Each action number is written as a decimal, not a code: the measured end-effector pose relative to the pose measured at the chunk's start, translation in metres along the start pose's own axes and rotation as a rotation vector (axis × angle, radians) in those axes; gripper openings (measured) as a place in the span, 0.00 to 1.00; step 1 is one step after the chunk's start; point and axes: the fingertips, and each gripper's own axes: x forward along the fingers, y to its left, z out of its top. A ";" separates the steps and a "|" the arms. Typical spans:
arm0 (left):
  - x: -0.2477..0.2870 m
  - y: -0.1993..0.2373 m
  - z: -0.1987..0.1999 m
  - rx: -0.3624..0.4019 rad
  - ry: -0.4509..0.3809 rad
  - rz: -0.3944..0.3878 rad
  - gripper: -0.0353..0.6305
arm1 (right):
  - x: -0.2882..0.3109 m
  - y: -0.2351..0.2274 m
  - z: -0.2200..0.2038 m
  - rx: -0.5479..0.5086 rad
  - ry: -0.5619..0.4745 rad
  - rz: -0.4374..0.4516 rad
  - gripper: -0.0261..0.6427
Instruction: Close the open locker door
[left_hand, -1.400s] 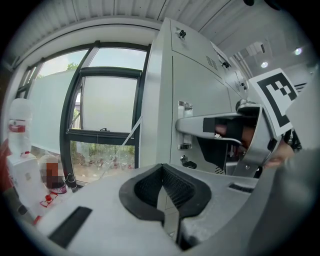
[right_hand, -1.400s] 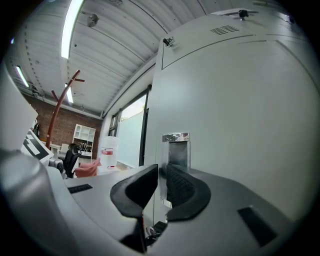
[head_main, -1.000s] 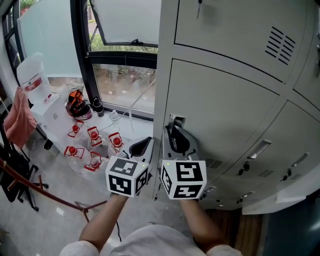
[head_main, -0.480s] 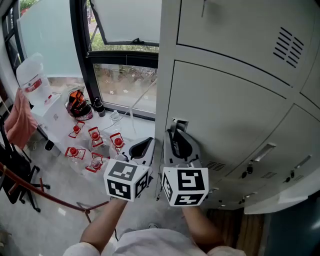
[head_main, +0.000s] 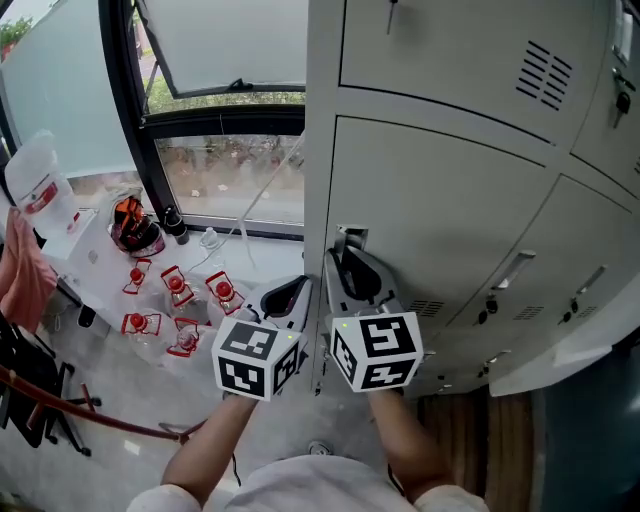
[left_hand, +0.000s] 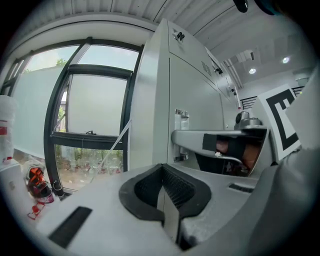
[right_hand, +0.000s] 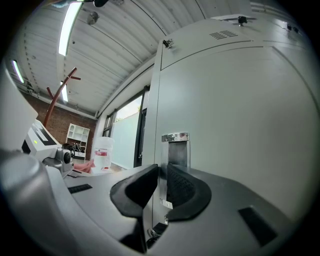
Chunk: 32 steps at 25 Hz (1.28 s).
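Standing almost flush in the tall pale grey steel locker bank (head_main: 470, 60), the pale grey metal locker door (head_main: 440, 220) looked nearly home. The right gripper (head_main: 352, 268) was clamped on the door's thin free edge beside the small chrome recessed handle (right_hand: 175, 145), presumably to steer it in. The left gripper (head_main: 286, 296), jaws together and empty, hung just beside, off the door, apparently spare.

Grey steel locker bank (head_main: 450, 200): cut by frame edges at 12 and 3 o'clock.
Chrome recessed door handle (right_hand: 176, 147): lower end hidden inside the clamped jaws of the right gripper (right_hand: 161, 175).
Red-capped clear floor items (head_main: 175, 290), 9 o'clock: too small to identify.
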 end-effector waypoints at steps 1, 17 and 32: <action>-0.001 -0.002 0.000 0.003 0.002 -0.013 0.06 | 0.000 0.000 0.000 -0.011 0.002 -0.011 0.10; -0.026 -0.009 -0.001 0.022 -0.006 -0.172 0.06 | -0.023 0.000 0.001 -0.041 0.017 -0.198 0.12; -0.065 -0.001 -0.010 0.017 -0.022 -0.219 0.06 | -0.053 0.048 -0.016 -0.066 0.056 -0.254 0.12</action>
